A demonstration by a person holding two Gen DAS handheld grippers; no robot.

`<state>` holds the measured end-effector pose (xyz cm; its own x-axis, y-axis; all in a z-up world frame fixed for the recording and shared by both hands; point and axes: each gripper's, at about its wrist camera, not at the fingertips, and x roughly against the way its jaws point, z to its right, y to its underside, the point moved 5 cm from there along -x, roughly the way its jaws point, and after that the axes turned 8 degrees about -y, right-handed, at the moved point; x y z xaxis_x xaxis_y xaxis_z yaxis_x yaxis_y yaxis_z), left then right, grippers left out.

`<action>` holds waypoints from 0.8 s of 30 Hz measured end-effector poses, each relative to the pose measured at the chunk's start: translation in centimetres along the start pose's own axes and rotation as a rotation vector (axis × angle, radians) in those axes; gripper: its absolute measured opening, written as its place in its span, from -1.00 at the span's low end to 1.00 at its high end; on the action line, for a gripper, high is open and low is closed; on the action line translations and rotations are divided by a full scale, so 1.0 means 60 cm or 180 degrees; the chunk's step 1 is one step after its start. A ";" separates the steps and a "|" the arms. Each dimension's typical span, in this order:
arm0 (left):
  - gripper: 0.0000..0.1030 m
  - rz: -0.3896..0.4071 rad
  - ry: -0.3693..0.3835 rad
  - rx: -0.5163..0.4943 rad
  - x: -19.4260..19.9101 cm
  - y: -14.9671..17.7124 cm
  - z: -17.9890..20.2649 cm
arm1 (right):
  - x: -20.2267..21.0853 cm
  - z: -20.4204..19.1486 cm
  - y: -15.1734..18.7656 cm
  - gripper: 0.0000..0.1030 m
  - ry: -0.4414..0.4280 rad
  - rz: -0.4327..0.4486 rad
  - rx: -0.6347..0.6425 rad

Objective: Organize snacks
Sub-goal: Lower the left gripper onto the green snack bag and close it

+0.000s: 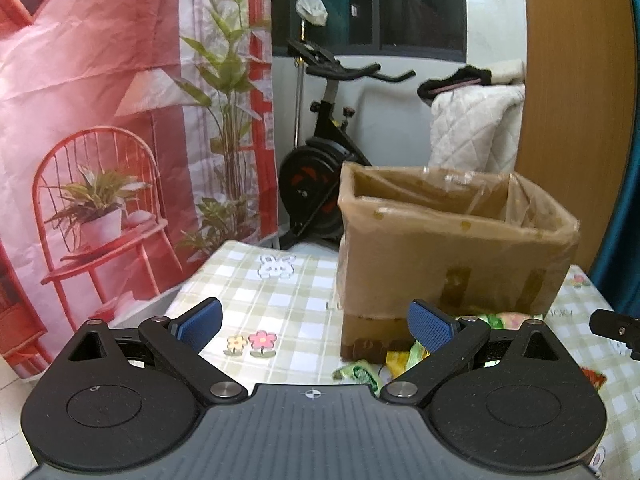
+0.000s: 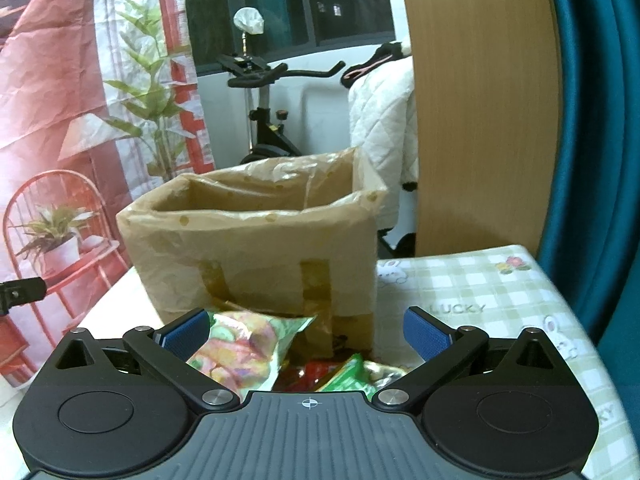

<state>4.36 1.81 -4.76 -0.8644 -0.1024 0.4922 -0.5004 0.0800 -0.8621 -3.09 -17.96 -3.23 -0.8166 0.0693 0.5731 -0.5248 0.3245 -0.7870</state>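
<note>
While both grippers gape empty, left gripper (image 1: 314, 326) facing box (image 1: 452, 248), only right gripper (image 2: 308, 332) showing red packet (image 2: 316, 372).

- A room in a home.
- An exercise bike (image 1: 324, 152) stands by the window (image 1: 400, 4).
- A quilted blanket (image 1: 476, 128) is draped nearby.
- A checked, cartoon-printed cloth covers the tabletop (image 1: 280, 292).

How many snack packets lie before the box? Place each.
4: colourful bag against the box; red packet, green packet and gold packet just right of it. The right gripper may hide more.
</note>
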 end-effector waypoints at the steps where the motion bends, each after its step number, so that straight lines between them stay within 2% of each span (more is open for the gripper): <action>1: 0.93 -0.0013 0.0015 -0.0007 -0.003 0.003 0.001 | -0.004 -0.001 0.006 0.99 -0.0011 -0.0021 0.0006; 6: 0.84 -0.0004 0.0167 -0.0120 -0.016 0.021 0.005 | -0.020 -0.027 0.034 0.99 -0.0178 0.0014 0.0167; 11: 0.80 -0.0119 0.0600 -0.0116 -0.034 0.041 0.017 | -0.049 -0.061 0.058 0.99 -0.0291 -0.0199 0.0408; 13: 0.73 -0.0184 0.0713 -0.0115 -0.044 0.047 0.021 | -0.058 -0.073 0.064 0.99 -0.0341 -0.0238 0.0463; 17: 0.72 -0.0254 0.0905 -0.0114 -0.058 0.063 0.028 | -0.073 -0.097 0.078 0.98 -0.0396 -0.0327 0.0657; 19: 0.71 -0.0294 0.1001 -0.0126 -0.069 0.070 0.035 | -0.080 -0.103 0.085 0.90 -0.0407 -0.0367 0.0730; 21: 0.71 -0.0339 0.1125 -0.0123 -0.076 0.077 0.042 | -0.088 -0.106 0.091 0.68 -0.0424 -0.0446 0.0739; 24: 0.71 -0.0354 0.1286 -0.0081 -0.090 0.086 0.048 | -0.093 -0.102 0.094 0.58 -0.0414 -0.0496 0.0718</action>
<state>6.56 -0.08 -12.21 -0.7522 0.2849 0.5942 -0.5885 0.1154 -0.8002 -0.01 -10.71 -9.49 -0.7383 -0.0910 0.6683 -0.6744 0.1030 -0.7311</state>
